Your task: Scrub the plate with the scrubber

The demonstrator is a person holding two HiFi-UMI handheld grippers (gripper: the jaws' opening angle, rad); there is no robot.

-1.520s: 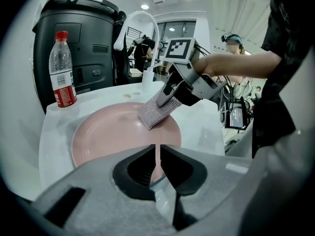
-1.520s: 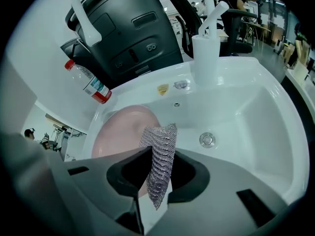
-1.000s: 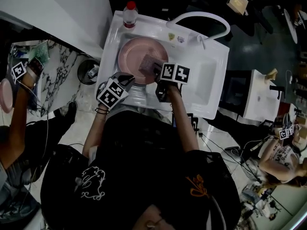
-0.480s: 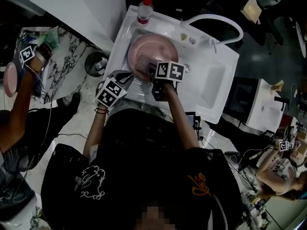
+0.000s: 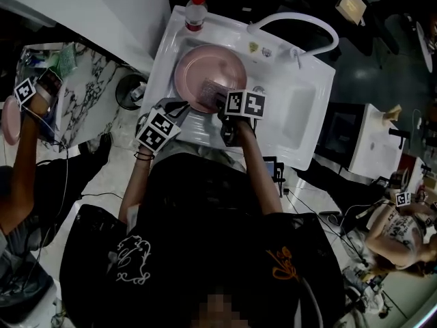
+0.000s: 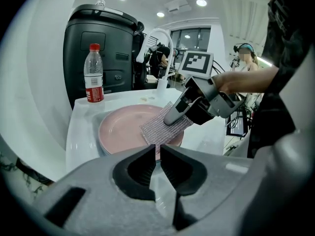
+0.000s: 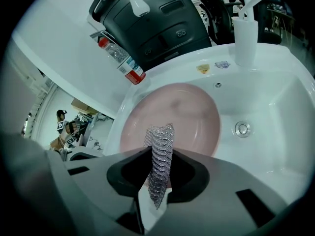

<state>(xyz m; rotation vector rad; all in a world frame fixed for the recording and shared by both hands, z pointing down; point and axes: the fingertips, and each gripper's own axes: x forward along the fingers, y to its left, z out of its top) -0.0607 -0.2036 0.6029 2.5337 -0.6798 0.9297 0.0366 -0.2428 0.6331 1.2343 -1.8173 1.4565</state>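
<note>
A pink plate [image 5: 205, 67] lies in the left basin of a white sink [image 5: 307, 80]. A silvery mesh scrubber [image 5: 210, 91] rests on the plate's near half, and my right gripper [image 5: 222, 101] is shut on it. In the right gripper view the scrubber [image 7: 160, 156] stands pinched between the jaws of the right gripper [image 7: 161, 154], above the plate [image 7: 192, 117]. My left gripper [image 5: 181, 109] sits at the plate's near left rim. In the left gripper view the left gripper [image 6: 158, 149] has its jaws closed on the rim of the plate [image 6: 123, 129], facing the scrubber [image 6: 157, 129].
A clear bottle with a red cap [image 5: 195, 9] stands at the sink's far left corner. A white curved faucet pipe [image 5: 300, 26] arches over the back. The drain [image 7: 241, 128] lies right of the plate. A black appliance [image 6: 98, 43] stands behind the sink. Other people stand left and right.
The right gripper has slid the scrubber a little sideways over the plate's near half. The left gripper has stayed at the rim. The head camera has shifted slightly.
</note>
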